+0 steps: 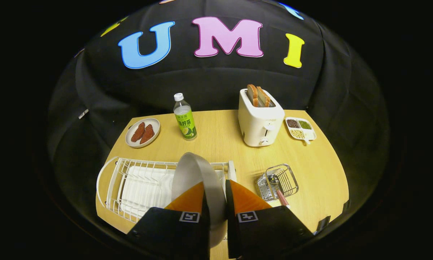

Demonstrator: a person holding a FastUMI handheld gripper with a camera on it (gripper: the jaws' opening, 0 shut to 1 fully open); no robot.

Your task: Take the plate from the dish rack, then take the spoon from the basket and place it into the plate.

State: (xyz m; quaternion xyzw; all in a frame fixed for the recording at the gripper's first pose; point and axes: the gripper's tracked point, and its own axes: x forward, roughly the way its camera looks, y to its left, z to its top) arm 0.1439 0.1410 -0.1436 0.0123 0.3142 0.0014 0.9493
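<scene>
1. Right now my fingers are nearly closed, one on each side of the grey plate, gripping it on edge by its rim; the plate stands upright between them, over the right end of the dish rack.
2. I cannot tell whether the plate's lower edge is in the rack's slots or already clear of them, since the fingers hide it.
3. I judge the first step to be in hand: the plate is gripped but not yet set down anywhere on the surface.
4. The wire basket sits just right of the rack, and the spoon lies inside it with its pink handle poking out towards me.
5. Behind the rack stand a green-labelled bottle and a white toaster with bread in it; a small plate of reddish food is behind the rack's left end, and a divided dish of beans is right of the toaster.
6. The next move, as I see it, calls for carrying the plate clear of the rack wires and laying it flat on bare surface between the rack and the toaster, away from the basket.
7. Only then can I release and go for the spoon.
</scene>
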